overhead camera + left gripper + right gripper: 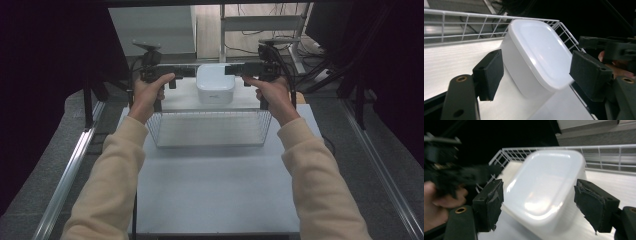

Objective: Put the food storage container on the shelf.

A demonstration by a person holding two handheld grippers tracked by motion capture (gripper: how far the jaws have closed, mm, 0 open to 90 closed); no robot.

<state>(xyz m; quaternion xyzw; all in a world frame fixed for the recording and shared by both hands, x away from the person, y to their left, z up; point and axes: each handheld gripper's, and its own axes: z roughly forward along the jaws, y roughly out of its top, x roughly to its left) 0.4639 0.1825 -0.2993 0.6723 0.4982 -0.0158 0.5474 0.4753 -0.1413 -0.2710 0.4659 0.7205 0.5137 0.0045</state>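
The left claw point(186, 73) is standing spread wide, and its two black pads point(489, 73) are not touching anything. The right claw point(231, 69) is spread wide too, with its pads point(489, 203) clear of everything. Both claws are pointing in toward each other from the two sides, and the white box point(215, 83) is sitting between them. The box has its lid on and is resting at the far end of the wire basket point(210, 135), which is sitting on the pale table point(215, 195). In the left claw's camera the box point(536, 60) is lying a little way ahead of the pads, not between them, and it looks the same from the right claw's camera point(544, 192). It looks like the box is being set down, or is about to be picked up. To do this well, both hands should be moving straight and level, at the same speed, so the box is not tipping. The pads should be staying off the smooth sides until both are ready to press. The thin white wires of the basket wall point(474, 27) are close behind the box, so a claw could be snagging on them. There is more open room above the basket, and the near part of the table is free for moving.
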